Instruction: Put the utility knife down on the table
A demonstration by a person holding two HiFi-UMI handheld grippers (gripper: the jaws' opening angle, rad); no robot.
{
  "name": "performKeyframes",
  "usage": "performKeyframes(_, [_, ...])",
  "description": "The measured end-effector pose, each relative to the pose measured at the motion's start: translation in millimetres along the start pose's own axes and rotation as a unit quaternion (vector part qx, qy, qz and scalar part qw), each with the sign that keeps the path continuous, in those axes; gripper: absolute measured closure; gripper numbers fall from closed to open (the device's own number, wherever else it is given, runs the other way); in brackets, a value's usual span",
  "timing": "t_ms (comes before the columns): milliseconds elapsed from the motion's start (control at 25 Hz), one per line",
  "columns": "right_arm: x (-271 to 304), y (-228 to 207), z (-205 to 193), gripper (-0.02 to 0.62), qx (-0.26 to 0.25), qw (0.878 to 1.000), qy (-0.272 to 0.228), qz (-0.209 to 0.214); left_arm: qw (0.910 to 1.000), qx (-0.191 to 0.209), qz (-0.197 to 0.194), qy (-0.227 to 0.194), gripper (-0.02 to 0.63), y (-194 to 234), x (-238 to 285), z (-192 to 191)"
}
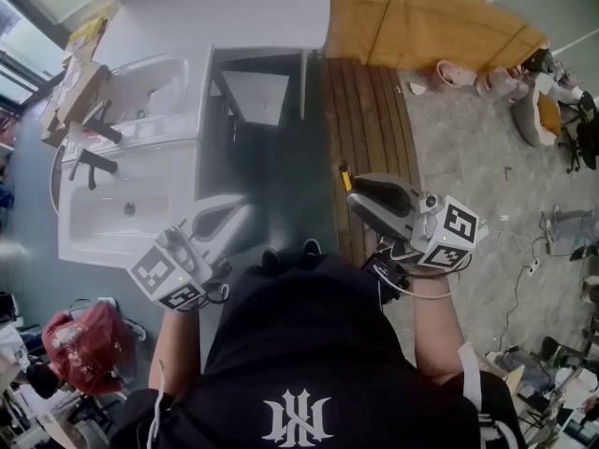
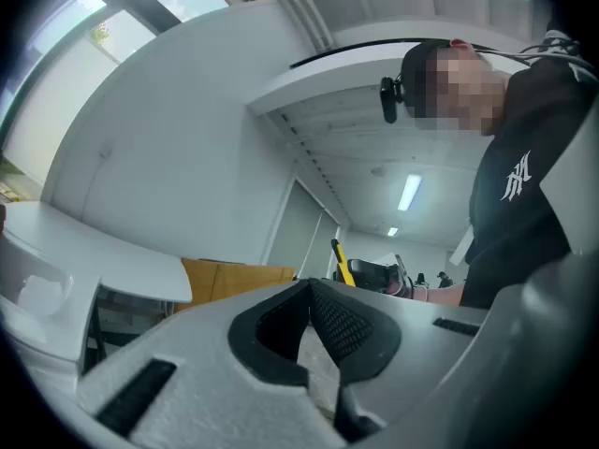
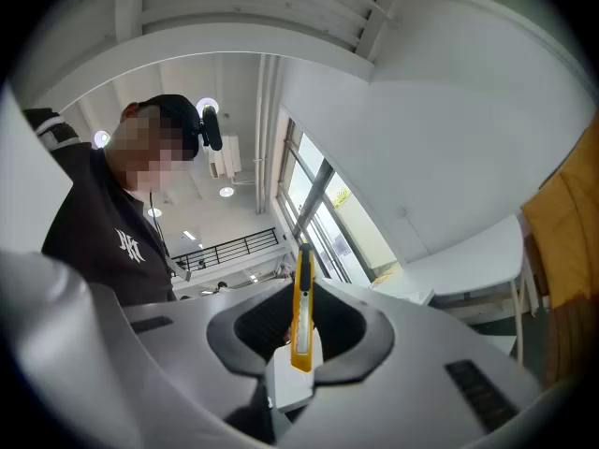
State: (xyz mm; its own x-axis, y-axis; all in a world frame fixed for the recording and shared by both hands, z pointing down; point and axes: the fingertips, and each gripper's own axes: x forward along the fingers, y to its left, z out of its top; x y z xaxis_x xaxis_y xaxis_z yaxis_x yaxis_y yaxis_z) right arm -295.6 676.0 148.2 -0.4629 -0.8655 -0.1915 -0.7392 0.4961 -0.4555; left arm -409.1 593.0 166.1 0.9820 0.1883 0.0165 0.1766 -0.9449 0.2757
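Note:
The yellow utility knife [image 3: 301,311] stands upright between the jaws of my right gripper [image 3: 301,293], which is shut on it. In the head view its yellow tip [image 1: 344,172] pokes out past the right gripper [image 1: 367,197], held in front of the person's chest over the floor. The left gripper view also catches the utility knife [image 2: 342,261] from the side. My left gripper [image 1: 223,219] hangs at the lower left, near the white basins. Its jaws [image 2: 309,286] meet at the tips with nothing between them. The white table [image 1: 225,7] lies ahead at the top.
Two white basins [image 1: 126,181] with black taps sit at the left. A small white stool [image 1: 255,96] stands under the table. A wooden board [image 1: 421,26] leans at the top right over plank flooring [image 1: 367,124]. A red bag [image 1: 84,344] and clutter lie at the lower left.

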Motion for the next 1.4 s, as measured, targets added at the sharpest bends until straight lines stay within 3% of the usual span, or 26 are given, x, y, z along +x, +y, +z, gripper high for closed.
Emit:
performKeyframes(440, [2,-30,-6,0.541,0.005,0.999,0.034,-0.004,0.9999,-0.003,0.015,0.003,0.601,10,20,0])
performKeyframes(920, [-23,-69,-15,0.541,0.033,0.998,0.053,0.013,0.9977,-0.034,0.054,0.025,0.601,18,40,-30])
performKeyframes(1400, [32,-137,-8,0.541,0.032,0.996,0.079,-0.027,0.9989,-0.041,0.022,0.013,0.601,109,65,-15])
